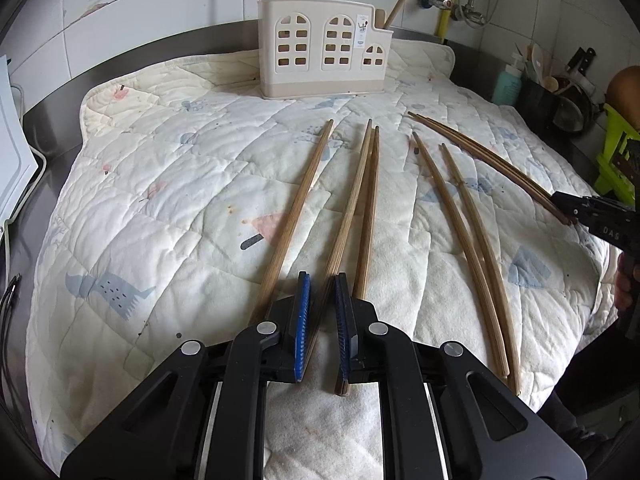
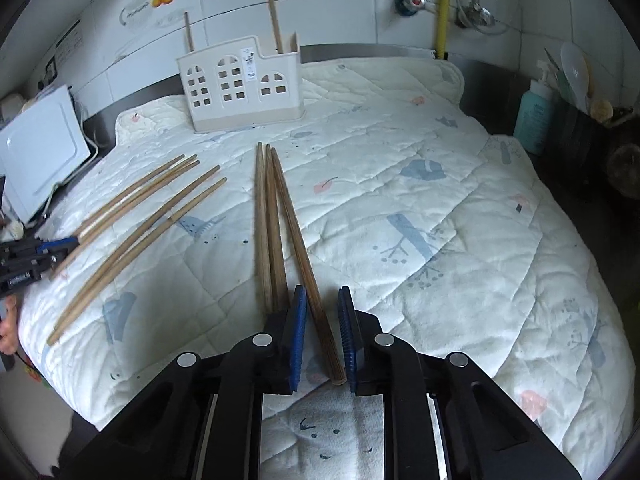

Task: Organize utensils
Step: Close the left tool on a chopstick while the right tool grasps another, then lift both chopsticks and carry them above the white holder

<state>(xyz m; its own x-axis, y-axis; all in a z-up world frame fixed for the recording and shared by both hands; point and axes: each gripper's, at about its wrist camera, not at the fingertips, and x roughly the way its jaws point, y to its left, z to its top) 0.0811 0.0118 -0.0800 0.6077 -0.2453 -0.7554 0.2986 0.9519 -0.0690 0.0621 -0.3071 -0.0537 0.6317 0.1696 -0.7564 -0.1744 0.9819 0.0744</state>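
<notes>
Several long wooden chopsticks lie on a quilted cloth [image 1: 160, 200]. A cream utensil holder [image 1: 322, 48] stands at the back with two sticks upright in it; it also shows in the right wrist view [image 2: 240, 84]. My left gripper [image 1: 322, 280] straddles one chopstick [image 1: 348, 220] with its jaws slightly apart, not pressing it. My right gripper [image 2: 322, 292] straddles another chopstick [image 2: 296, 236], jaws slightly apart. Each gripper shows at the edge of the other's view, the right one [image 1: 568, 206] and the left one [image 2: 60, 246].
A white appliance [image 2: 40, 152] stands at the left. A teal bottle [image 2: 534, 118] and a dark utensil pot [image 2: 576, 136] stand at the right. Pipes and a yellow hose [image 2: 442, 8] run down the tiled wall.
</notes>
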